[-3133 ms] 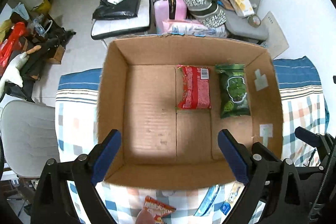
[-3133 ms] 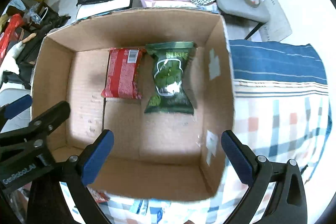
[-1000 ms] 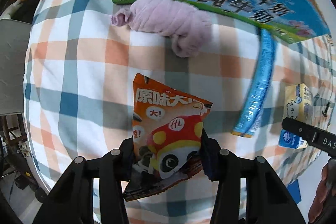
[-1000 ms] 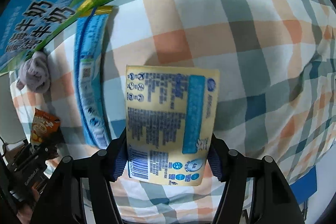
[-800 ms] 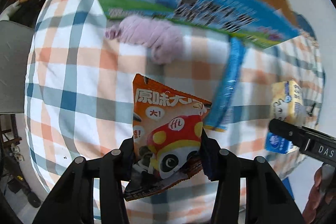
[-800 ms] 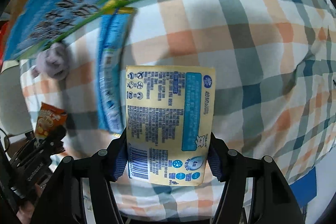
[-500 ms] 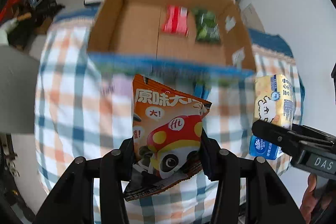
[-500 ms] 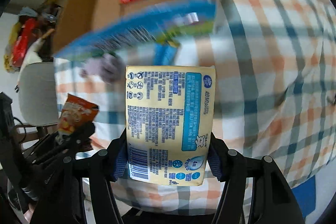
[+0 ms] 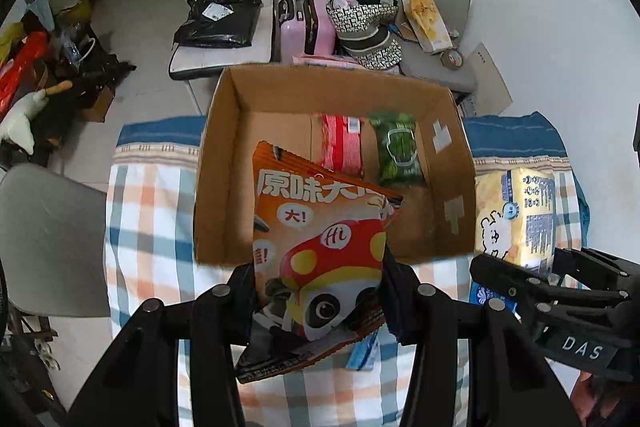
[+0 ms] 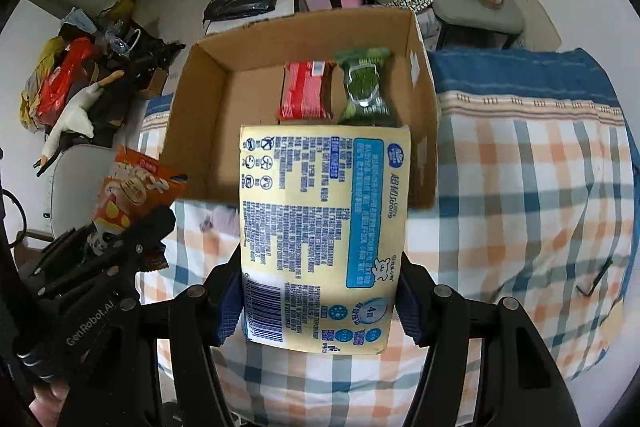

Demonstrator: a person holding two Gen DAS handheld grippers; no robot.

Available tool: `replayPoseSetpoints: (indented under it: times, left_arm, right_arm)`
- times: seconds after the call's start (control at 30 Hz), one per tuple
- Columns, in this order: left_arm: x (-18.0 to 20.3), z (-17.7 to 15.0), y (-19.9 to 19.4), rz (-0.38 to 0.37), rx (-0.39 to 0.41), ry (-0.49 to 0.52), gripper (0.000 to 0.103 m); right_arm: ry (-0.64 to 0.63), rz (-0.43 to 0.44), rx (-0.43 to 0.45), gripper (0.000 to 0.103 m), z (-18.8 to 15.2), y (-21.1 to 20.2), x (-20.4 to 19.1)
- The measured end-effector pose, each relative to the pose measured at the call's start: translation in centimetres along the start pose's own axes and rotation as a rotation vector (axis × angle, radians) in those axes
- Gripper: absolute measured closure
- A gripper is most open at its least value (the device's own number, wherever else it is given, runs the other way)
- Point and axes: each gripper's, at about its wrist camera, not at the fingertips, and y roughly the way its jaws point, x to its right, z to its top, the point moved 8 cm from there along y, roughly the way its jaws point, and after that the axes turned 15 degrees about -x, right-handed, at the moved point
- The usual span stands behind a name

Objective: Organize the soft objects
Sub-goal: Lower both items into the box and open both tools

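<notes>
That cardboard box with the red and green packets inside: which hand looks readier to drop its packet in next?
Probably the left. The left gripper holds its orange snack bag already overlapping the cardboard box opening, facing bare floor. The right gripper holds its yellow pack nearer the box's right wall.

1. The orange snack bag, printed with a panda in a red mushroom cap, stands upright, pinched at its lower half, above the checked cloth in front of the cardboard box.
2. The yellow tissue pack with blue print is held upright, barcode end lowest.
3. The red packet and green packet lie flat, side by side, on the open box's floor.
</notes>
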Motion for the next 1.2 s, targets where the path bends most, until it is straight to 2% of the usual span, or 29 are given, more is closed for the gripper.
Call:
replayPoseSetpoints:
  times: [0.13, 0.3, 0.43, 0.57, 0.8, 1.2]
  left_arm:
    - [-0.4, 2.9, 0.5, 0.019, -0.005, -0.005, 0.058]
    - [-1.1, 7.0, 2.8, 0.037, -0.056, -0.013, 0.058]
    - [-1.8, 9.7, 6.0, 0.035, -0.135, -0.032, 0.058]
    - [-2.6, 11.2, 9.3, 0.053, -0.209, -0.044, 0.058]
    - [-3.3, 13.3, 13.4, 0.097, -0.297, -0.038, 0.058]
    - [-3.4, 14.9, 17.3, 0.124, -0.384, -0.028, 0.055]
  right_arm:
    - [0.000, -0.006, 0.001, 0.037, 2.7, 0.2, -0.3]
    - [0.010, -0.035, -0.009, 0.037, 6.0, 1.2, 0.4]
    - [0.024, -0.073, -0.046, 0.037, 8.6, 3.4, 1.7]
    - [0.030, -0.111, -0.119, 0.037, 10.1, 6.8, 2.9]
    - [0.033, -0.139, -0.224, 0.037, 10.8, 11.8, 4.1]
    - [0.028, -0.166, -0.307, 0.037, 10.7, 16.0, 4.7]
